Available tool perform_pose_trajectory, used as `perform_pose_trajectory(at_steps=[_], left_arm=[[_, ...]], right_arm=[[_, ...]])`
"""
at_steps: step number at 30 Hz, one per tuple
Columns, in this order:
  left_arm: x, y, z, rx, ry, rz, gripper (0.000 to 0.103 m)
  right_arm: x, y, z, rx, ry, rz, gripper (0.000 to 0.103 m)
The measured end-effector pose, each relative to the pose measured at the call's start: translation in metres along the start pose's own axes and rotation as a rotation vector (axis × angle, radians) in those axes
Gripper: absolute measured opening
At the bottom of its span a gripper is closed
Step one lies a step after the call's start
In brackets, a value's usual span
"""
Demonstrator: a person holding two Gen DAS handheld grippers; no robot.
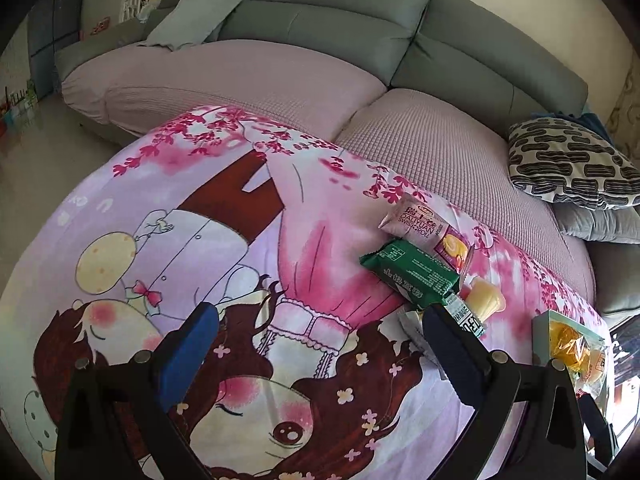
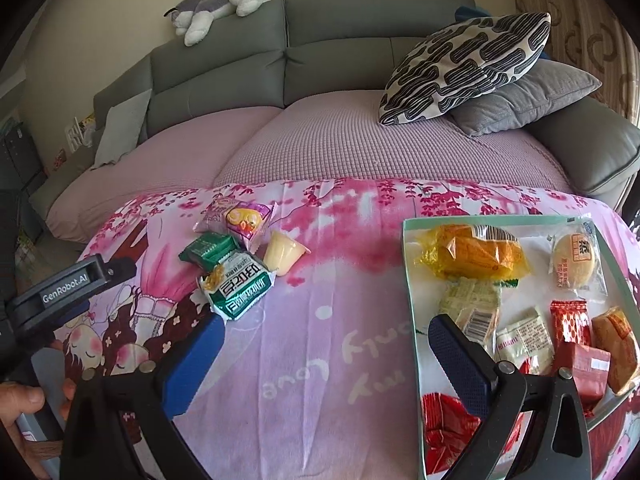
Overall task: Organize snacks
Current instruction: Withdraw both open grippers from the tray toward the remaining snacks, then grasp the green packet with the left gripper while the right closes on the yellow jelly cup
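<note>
Loose snacks lie on the pink cartoon cloth: a pink Swiss roll pack (image 2: 236,218) (image 1: 426,230), a dark green packet (image 2: 208,250) (image 1: 412,272), a green-and-white packet (image 2: 238,286) and a yellow jelly cup (image 2: 282,254) (image 1: 482,300). A pale green tray (image 2: 410,280) at the right holds several wrapped snacks, among them a yellow pack (image 2: 472,254). My right gripper (image 2: 324,332) is open and empty between the pile and the tray. My left gripper (image 1: 320,316) is open and empty, left of the pile; its body shows in the right wrist view (image 2: 68,292).
A grey sofa (image 2: 224,72) with a pink cover stands behind the table. A patterned pillow (image 2: 464,68) lies on a grey cushion (image 2: 528,100) at the right. A plush toy (image 2: 220,4) rests on the sofa back. The tray's corner shows at far right in the left wrist view (image 1: 540,332).
</note>
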State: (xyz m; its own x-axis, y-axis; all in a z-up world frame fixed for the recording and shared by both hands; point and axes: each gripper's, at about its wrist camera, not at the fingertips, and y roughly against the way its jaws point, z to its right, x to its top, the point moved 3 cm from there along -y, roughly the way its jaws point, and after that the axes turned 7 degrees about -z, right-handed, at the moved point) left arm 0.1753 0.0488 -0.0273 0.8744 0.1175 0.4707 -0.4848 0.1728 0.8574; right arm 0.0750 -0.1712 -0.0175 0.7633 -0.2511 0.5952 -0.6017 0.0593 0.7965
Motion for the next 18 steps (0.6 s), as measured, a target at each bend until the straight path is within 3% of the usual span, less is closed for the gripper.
perform_pose_trajectory(at_steps=[6,12,18], left_arm=[[0.029,-0.020,0.031,-0.094,-0.129,-0.050,0.102],[0.043,-0.055,0.054,-0.172,-0.219,-0.165,0.102],[0.047,-0.080,0.073,-0.173,-0.309,-0.237,0.101]], right_arm=[[0.027,-0.026,-0.009,0.033,-0.001,-0.011,0.102],[0.042,-0.064,-0.021,0.053,0.019,-0.063,0.087],[0.047,-0.097,-0.025,0.076,0.018,-0.120,0.076]])
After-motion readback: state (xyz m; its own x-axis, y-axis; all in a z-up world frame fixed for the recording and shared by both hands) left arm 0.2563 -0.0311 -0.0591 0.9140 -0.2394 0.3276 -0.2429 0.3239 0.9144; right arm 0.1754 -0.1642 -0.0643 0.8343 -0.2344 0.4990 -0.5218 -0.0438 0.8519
